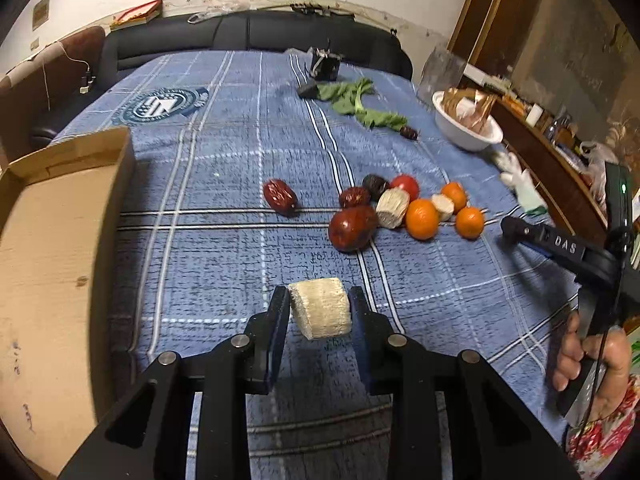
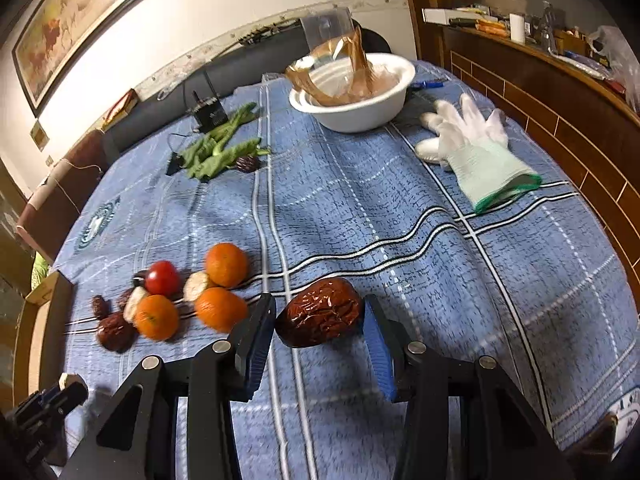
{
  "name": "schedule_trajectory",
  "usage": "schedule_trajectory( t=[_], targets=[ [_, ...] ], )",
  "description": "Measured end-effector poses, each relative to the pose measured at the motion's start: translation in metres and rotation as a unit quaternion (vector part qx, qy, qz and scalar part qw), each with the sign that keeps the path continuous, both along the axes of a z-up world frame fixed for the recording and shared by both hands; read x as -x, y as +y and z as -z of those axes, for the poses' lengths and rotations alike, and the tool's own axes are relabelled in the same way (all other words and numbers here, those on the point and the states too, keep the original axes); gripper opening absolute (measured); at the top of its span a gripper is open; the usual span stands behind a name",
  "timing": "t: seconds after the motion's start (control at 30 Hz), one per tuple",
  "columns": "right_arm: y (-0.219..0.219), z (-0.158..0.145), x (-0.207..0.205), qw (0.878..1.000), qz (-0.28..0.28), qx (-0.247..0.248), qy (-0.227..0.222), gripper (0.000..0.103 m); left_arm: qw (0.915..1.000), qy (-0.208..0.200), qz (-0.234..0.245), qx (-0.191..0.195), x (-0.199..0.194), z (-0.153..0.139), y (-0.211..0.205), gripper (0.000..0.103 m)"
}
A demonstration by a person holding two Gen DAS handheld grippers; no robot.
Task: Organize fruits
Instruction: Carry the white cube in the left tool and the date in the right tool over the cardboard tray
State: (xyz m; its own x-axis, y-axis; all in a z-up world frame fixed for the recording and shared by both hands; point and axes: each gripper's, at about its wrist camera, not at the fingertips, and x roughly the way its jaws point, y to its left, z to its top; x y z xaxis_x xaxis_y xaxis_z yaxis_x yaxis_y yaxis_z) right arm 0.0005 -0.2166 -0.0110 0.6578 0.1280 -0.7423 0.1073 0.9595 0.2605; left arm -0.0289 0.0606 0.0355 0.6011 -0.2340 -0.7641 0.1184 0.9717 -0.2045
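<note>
The cardboard box [image 1: 60, 248] at the left edge of the table is cut off by the picture, and its inside is hard to make out. The white bowl [image 2: 352, 96] near the far right corner holds crumpled brown wrapping. The left gripper [image 1: 319, 312] is clamped on a pale sugarcane piece [image 1: 320, 308] near the front edge. The right gripper [image 2: 320, 320] has its pads against a wrinkled red date [image 2: 322, 324], gripping it. The other fruits [image 1: 400, 212] lie together in the middle of the blue checked cloth [image 2: 360, 208], with bare cloth around them. A white glove [image 2: 476, 148] lies by the right edge.
</note>
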Motion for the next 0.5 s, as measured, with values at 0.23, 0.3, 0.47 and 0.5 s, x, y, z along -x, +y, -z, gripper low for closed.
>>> schedule_trajectory(
  t=[0.23,0.3,0.47,0.5],
  targets=[
    [0.046,-0.036,0.034,0.997,-0.07,-0.006,-0.042,0.048,0.9989,-0.025,-0.036,0.014,0.023,-0.025,0.037,0.029],
    [0.069,-0.044,0.043,0.993,-0.104,-0.008,-0.049,0.048,0.9979,-0.03,-0.056,0.01,0.029,-0.031,0.055,0.029],
    [0.142,-0.06,0.065,0.978,-0.201,-0.017,-0.062,0.048,0.992,-0.035,-0.12,-0.015,0.05,-0.038,0.111,0.029],
    [0.16,-0.063,0.069,0.973,-0.223,-0.018,-0.064,0.048,0.9904,-0.033,-0.133,-0.02,0.054,-0.038,0.123,0.029]
  ],
)
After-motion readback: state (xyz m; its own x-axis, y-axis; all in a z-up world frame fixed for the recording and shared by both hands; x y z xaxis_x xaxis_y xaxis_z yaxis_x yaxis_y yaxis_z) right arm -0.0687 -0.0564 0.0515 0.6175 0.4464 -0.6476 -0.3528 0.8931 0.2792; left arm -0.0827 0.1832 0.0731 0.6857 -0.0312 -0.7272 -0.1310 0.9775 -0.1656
